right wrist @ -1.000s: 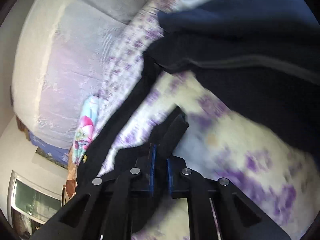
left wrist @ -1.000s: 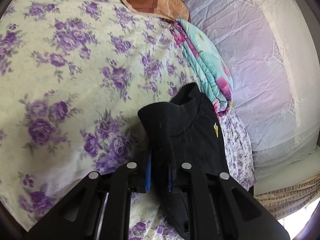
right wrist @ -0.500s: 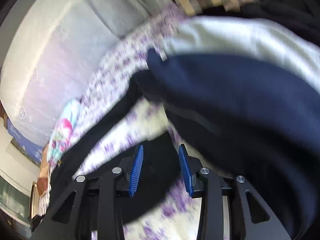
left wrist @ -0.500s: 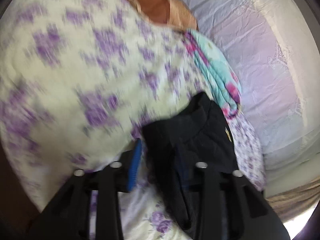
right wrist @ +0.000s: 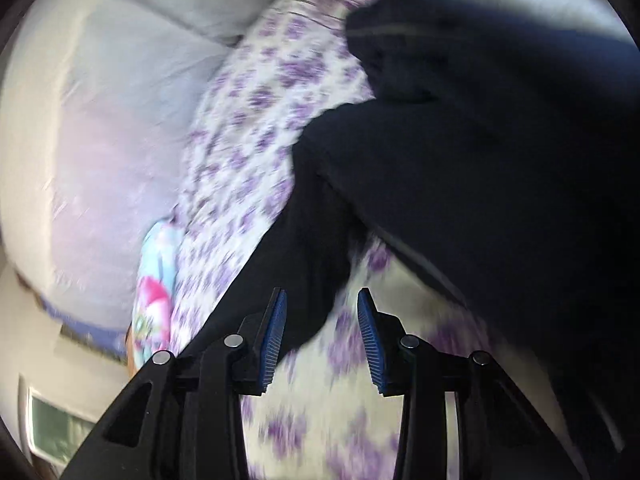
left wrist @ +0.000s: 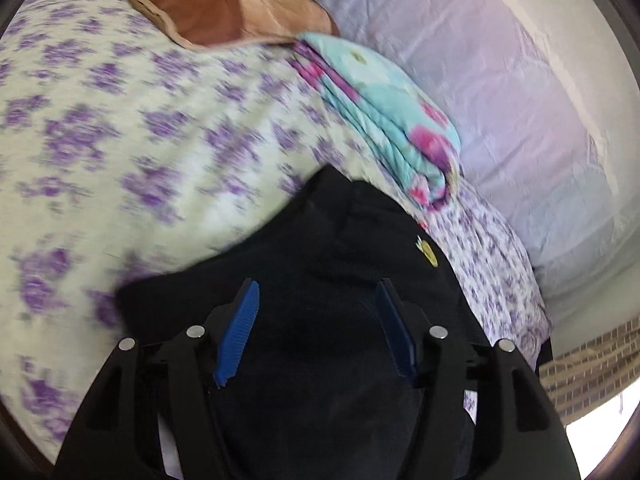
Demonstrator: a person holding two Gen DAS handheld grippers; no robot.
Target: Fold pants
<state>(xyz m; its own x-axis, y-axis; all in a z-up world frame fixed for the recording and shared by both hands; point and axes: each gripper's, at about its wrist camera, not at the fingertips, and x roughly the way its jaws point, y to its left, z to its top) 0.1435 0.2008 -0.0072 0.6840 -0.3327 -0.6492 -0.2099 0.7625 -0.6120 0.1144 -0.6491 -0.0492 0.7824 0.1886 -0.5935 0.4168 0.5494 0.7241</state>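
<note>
The black pants (left wrist: 344, 280) lie bunched on the floral bedsheet (left wrist: 120, 128), just beside the folded turquoise blanket (left wrist: 384, 104). Left gripper (left wrist: 316, 328) spread wide above them, holding nothing. Right gripper (right wrist: 320, 336) likewise parted, empty. Judged partly folded; squaring and further folds appear outstanding.

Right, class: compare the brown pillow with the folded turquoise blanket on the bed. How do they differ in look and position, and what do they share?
The brown pillow is plain two-tone brown; the turquoise blanket is floral with pink blooms. The pillow is one smooth padded piece; the blanket shows stacked folded layers along its edge. The pillow sits farther from the black pants; the blanket ends close beside them. Both rest on the purple-flowered bedsheet.
</note>
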